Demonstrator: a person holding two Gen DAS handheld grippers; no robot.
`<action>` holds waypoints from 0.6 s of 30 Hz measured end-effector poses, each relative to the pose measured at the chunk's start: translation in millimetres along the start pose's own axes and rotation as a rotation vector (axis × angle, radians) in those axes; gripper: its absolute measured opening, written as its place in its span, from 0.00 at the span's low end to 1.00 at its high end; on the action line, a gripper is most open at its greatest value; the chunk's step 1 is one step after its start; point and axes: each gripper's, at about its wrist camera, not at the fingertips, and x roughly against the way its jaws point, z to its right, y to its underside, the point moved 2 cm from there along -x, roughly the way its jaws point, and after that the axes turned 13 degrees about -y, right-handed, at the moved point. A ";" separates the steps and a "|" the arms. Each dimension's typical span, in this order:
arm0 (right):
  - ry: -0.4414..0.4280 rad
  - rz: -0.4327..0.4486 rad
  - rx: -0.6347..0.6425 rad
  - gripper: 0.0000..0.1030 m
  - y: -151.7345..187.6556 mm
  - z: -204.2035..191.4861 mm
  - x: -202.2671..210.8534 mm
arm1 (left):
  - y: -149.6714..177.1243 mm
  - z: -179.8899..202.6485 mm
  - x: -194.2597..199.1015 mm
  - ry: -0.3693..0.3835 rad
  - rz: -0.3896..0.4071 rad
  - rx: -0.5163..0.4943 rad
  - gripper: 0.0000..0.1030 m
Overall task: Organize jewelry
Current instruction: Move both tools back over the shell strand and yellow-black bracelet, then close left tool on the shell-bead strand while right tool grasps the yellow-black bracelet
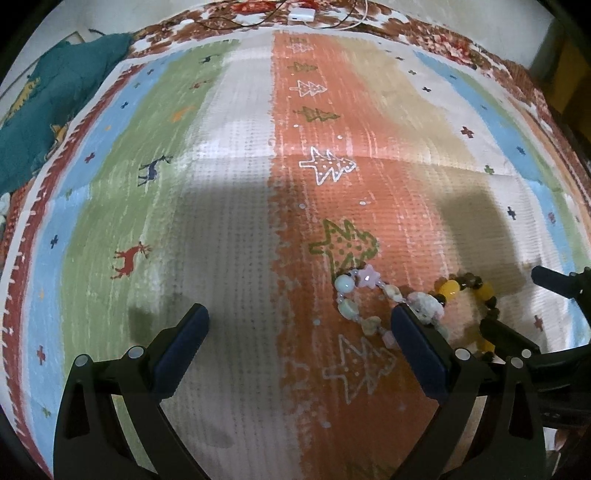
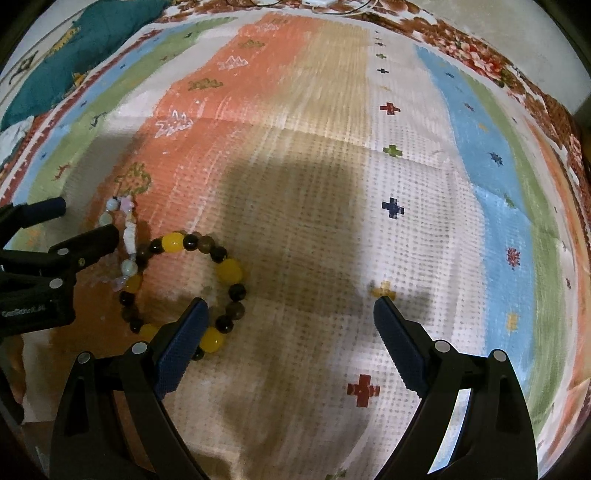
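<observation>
Striped mat (image 1: pixel 236 229) under wide-open left claw (image 1: pixel 299 325), pastel bracelet (image 1: pixel 351 295) by its right finger, right wrist view: right claw (image 2: pixel 288 314) spread empty, yellow-and-brown bracelet (image 2: pixel 229 271) touching its left finger.

A striped mat (image 1: pixel 236 192) printed with trees, deer and crosses fills the frame over a floral-edged cloth (image 1: pixel 461 40). Teal fabric (image 1: pixel 62 96) lies upper left; possibly a white charger (image 1: pixel 301 15) at top.

Striped mat (image 1: pixel 236 206) bears two bracelets (image 2: pixel 184 284).
</observation>
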 end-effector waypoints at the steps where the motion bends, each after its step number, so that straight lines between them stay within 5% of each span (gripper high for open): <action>1: 0.000 0.000 0.000 0.89 0.2 0.2 -0.9 | 0.2 0.0 -0.9 -0.008 0.001 -0.003 0.94; 12: -0.021 -0.030 -0.041 0.89 2.7 7.2 -4.4 | 3.6 -4.3 -4.8 -0.039 0.005 -0.030 0.89; 16: -0.042 -0.041 -0.042 0.84 3.6 7.6 -4.2 | 3.4 -1.9 -1.4 -0.020 0.002 -0.056 0.66; 18: -0.054 -0.046 -0.030 0.74 3.3 5.0 -3.0 | 2.9 -2.4 0.2 -0.007 0.000 -0.055 0.51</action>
